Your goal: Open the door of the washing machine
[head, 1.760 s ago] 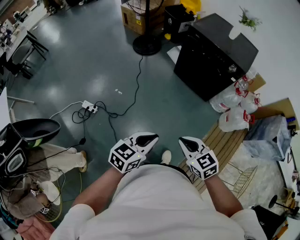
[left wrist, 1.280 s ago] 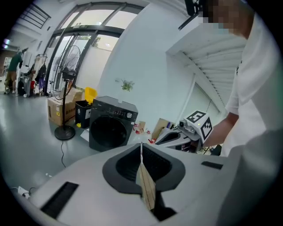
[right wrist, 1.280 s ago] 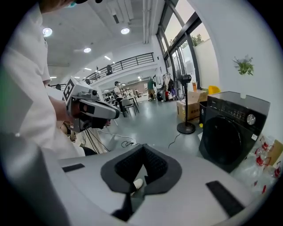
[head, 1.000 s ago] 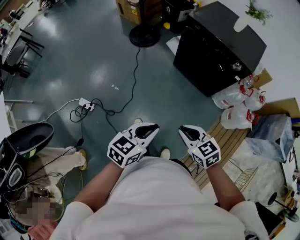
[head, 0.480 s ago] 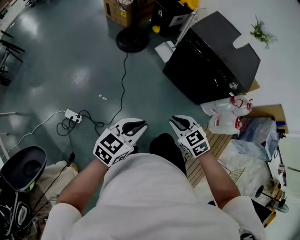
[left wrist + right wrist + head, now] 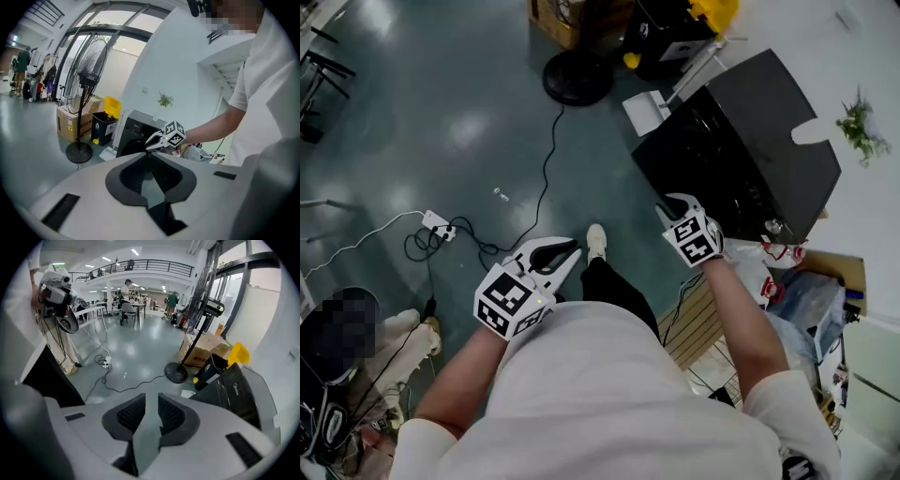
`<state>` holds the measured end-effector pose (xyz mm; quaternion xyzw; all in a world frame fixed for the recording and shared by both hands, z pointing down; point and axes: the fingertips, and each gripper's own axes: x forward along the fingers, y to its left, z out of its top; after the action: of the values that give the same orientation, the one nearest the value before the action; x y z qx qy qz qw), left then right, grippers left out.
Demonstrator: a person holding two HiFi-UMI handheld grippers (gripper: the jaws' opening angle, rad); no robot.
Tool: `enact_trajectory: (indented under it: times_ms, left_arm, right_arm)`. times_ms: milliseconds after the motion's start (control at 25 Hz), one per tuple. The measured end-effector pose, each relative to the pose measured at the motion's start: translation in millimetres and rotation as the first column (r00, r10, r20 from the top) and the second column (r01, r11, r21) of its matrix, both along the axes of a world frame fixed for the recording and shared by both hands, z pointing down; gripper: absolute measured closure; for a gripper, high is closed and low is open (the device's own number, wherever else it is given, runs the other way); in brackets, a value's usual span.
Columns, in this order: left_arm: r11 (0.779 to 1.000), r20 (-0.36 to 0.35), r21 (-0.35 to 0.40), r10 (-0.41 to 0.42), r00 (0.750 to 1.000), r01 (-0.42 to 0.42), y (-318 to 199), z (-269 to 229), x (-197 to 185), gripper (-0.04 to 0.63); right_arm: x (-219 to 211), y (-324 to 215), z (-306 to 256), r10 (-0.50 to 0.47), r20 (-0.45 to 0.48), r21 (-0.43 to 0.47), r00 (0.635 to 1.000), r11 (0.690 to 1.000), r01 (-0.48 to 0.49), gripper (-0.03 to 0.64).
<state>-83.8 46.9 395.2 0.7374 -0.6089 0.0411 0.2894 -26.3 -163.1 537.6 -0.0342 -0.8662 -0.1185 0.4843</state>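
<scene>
Upper frame: fan base (image 6: 578, 77), cable (image 6: 547, 159) and cardboard box (image 6: 555, 21) lie beside the black washing machine (image 6: 750, 131). The right gripper (image 6: 671, 204) has just been opening and is empty; the left gripper (image 6: 570, 249) is closed.

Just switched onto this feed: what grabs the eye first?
The boxy black washing machine stands out at the head view's upper right. The right gripper reaches toward its front; its jaws have just been opening, with nothing between them. The left gripper hangs back over the grey-green floor.
</scene>
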Motion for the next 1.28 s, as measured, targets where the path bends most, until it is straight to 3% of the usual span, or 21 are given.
enact_trajectory:
  times_ms: [240,520,1040,1280]
  left_arm:
    - [0.996,-0.021,-0.031,-0.085,0.996,0.084,-62.3,9.4,-30.9,0.571]
    - [0.99,-0.045,-0.068,-0.129,0.991,0.126,-103.2,22.2,-42.7,0.571]
    - [0.977,-0.09,-0.136,-0.177,0.98,0.164,-116.8,45.1,-56.3,0.571]
    - [0.975,-0.102,-0.146,-0.182,0.978,0.166,-118.2,46.3,-61.0,0.571]
  right_arm:
    - [-38.8,-116.9,62.3,-0.048,-0.155,0.113,0.987,0.991,0.066,0.505]
    - [-65.3,-200.6,131.4,-0.039,-0.331,0.241,0.943,0.962,0.125,0.464]
    - [-73.8,-249.6,201.1,0.056,-0.525,0.361,0.849,0.918,0.162,0.465]
    - [-65.9,-254.6,215.4,0.114,-0.568,0.345,0.815,0.932,0.11,0.505]
